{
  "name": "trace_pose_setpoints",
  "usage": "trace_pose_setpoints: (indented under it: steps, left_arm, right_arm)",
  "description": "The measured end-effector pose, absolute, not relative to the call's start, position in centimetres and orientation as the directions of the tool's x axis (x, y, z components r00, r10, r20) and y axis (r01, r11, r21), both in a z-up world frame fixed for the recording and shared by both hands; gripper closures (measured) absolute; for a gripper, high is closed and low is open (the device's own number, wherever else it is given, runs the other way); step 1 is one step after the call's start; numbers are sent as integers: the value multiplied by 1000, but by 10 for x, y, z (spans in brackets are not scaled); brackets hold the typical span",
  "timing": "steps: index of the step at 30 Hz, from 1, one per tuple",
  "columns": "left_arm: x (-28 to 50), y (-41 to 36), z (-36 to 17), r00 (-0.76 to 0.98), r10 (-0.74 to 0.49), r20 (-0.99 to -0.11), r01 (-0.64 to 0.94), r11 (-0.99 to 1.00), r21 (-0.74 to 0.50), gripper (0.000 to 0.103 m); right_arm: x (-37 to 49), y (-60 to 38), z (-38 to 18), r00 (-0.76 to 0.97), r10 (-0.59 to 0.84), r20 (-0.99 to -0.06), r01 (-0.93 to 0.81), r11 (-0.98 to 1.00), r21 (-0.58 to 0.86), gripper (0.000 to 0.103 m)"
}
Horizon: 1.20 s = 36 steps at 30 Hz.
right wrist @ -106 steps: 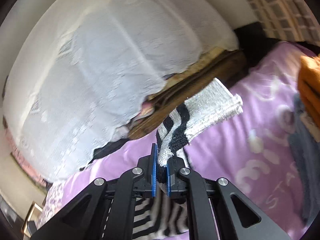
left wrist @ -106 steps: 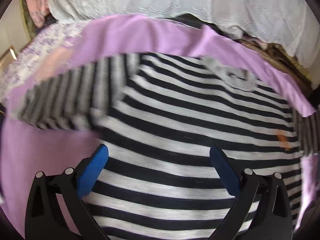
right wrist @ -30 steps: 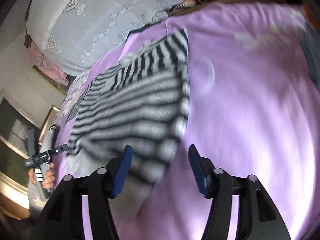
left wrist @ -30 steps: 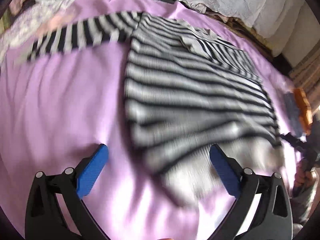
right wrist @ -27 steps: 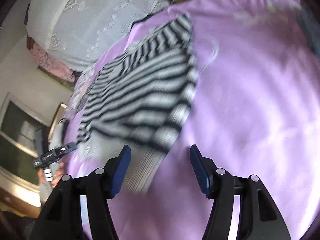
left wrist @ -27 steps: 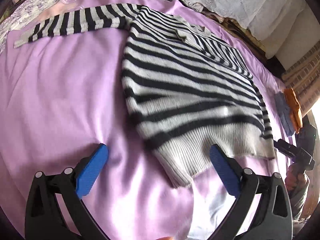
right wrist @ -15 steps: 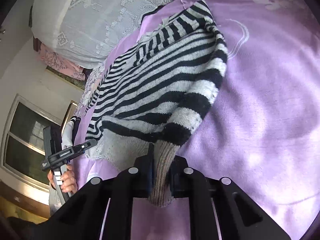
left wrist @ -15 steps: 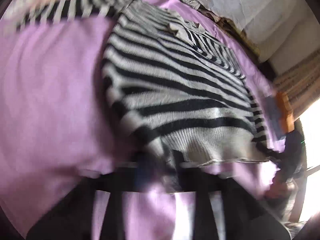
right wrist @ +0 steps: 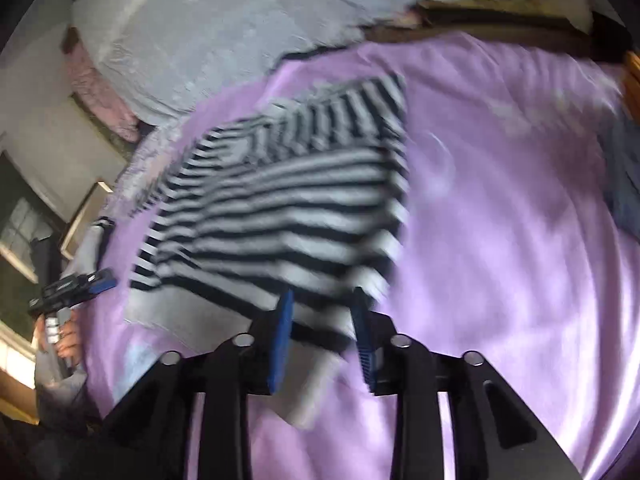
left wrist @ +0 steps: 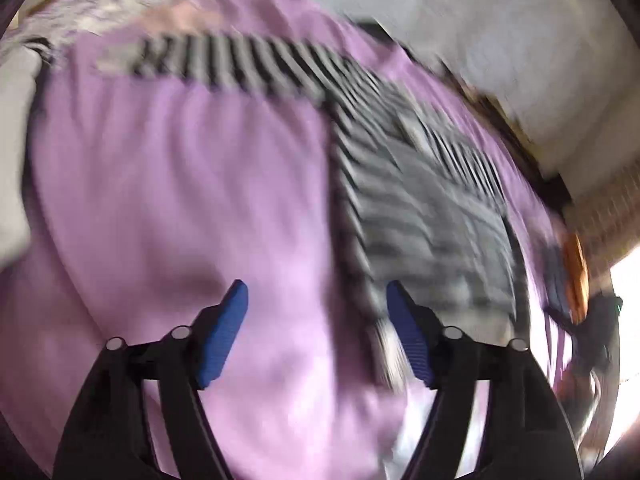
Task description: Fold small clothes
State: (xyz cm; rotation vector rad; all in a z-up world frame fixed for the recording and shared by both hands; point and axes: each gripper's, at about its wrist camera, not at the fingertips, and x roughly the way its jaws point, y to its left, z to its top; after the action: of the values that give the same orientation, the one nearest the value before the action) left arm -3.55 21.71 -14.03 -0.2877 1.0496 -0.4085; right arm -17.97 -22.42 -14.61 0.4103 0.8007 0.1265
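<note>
A black-and-white striped sweater [left wrist: 424,216] lies flat on the purple bedspread [left wrist: 180,200]. One sleeve [left wrist: 224,64] stretches out to the left. In the right wrist view the sweater [right wrist: 288,200] has its right sleeve folded across the chest. My left gripper [left wrist: 316,320] is open and empty, over the bedspread just left of the hem. My right gripper [right wrist: 322,320] is open, and the sweater's hem corner lies between the blue pads [right wrist: 280,340]. Both views are blurred by motion.
A white lace cover [right wrist: 240,32] lies at the far side of the bed. Folded orange and blue clothes [left wrist: 574,276] sit at the right. The left gripper shows at the left edge of the right wrist view [right wrist: 72,284]. A window [right wrist: 20,220] is at left.
Both grippers were shut on the sweater's hem half a second ago. Both have opened and let go. The left gripper has swung to the left, off the hem.
</note>
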Motion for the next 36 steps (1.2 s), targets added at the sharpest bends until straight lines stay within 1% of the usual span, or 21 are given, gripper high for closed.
trace_pose_setpoints:
  steps: [1,2,3,4,5,6,7,8,11,13,15,16,17,19,20,22,25,27,30,36]
  left_arm:
    - [-23,220,-140,442,-459,-771,165,886,-433,34]
    - [-1,224,-143,450,-464,-763,117,878,-464,34]
    - [21,229,-148,459,-466,-756,67,867,-494,34]
    - [33,232,-151,465,-466,-752,37,859,-510,34]
    - [53,240,-158,482,-458,-747,-25,845,-534,34]
    - [67,251,-165,496,-453,-741,-80,826,-558,34]
    - [83,259,-173,511,-453,-730,-140,795,-590,34]
    - [93,266,-178,517,-461,-721,-176,767,-617,34]
    - [119,282,-184,546,-489,-680,-250,679,-690,34]
    - [132,290,-185,566,-482,-669,-282,650,-706,35]
    - [145,297,-186,584,-446,-678,-322,639,-698,47]
    - [152,299,-186,584,-432,-688,-341,638,-690,62]
    - [154,302,-188,582,-425,-693,-355,635,-687,73]
    - [156,307,-190,580,-425,-695,-373,620,-690,83]
    - [158,309,-190,576,-423,-700,-372,626,-685,84]
    - [159,306,-186,569,-396,-721,-362,666,-652,87]
    - [157,290,-164,580,-288,-762,-320,779,-538,90]
    - [155,265,-142,597,-205,-775,-268,860,-434,91]
    - [149,222,-107,646,-130,-752,-168,937,-306,92]
    - [139,151,-62,709,-119,-695,-27,980,-195,93]
  right_arm:
    - [-169,-216,-148,689,293,-663,10,911,413,47]
    - [-155,-203,-154,671,326,-666,-24,907,421,43]
    - [-133,-186,-170,616,374,-694,-60,900,432,38]
    - [-117,-175,-187,561,397,-727,-61,895,442,36]
    - [-107,-165,-202,529,389,-754,-46,901,432,35]
    - [-110,-156,-197,594,360,-720,-86,918,388,26]
    - [-107,-147,-194,565,353,-746,-115,929,352,18]
    - [-107,-143,-188,563,329,-758,-118,940,321,18]
    - [-104,-156,-149,655,347,-672,-129,927,354,18]
    - [-89,-169,-121,701,317,-638,-90,928,362,18]
    - [-75,-182,-97,739,314,-596,-57,911,409,15]
    - [-69,-191,-88,754,335,-565,-63,893,446,14]
    - [-62,-193,-82,768,355,-533,-72,875,479,14]
    - [-51,-200,-70,796,361,-485,-80,858,507,12]
    - [-46,-202,-67,803,356,-477,-78,858,508,12]
    - [-41,-215,-62,821,341,-457,-64,851,521,12]
    - [-23,-226,-72,835,319,-449,-5,820,573,12]
    - [-19,-233,-86,826,316,-466,30,802,596,12]
    - [-9,-250,-111,799,317,-511,97,771,629,12]
    - [-5,-290,-142,793,293,-533,202,699,686,12]
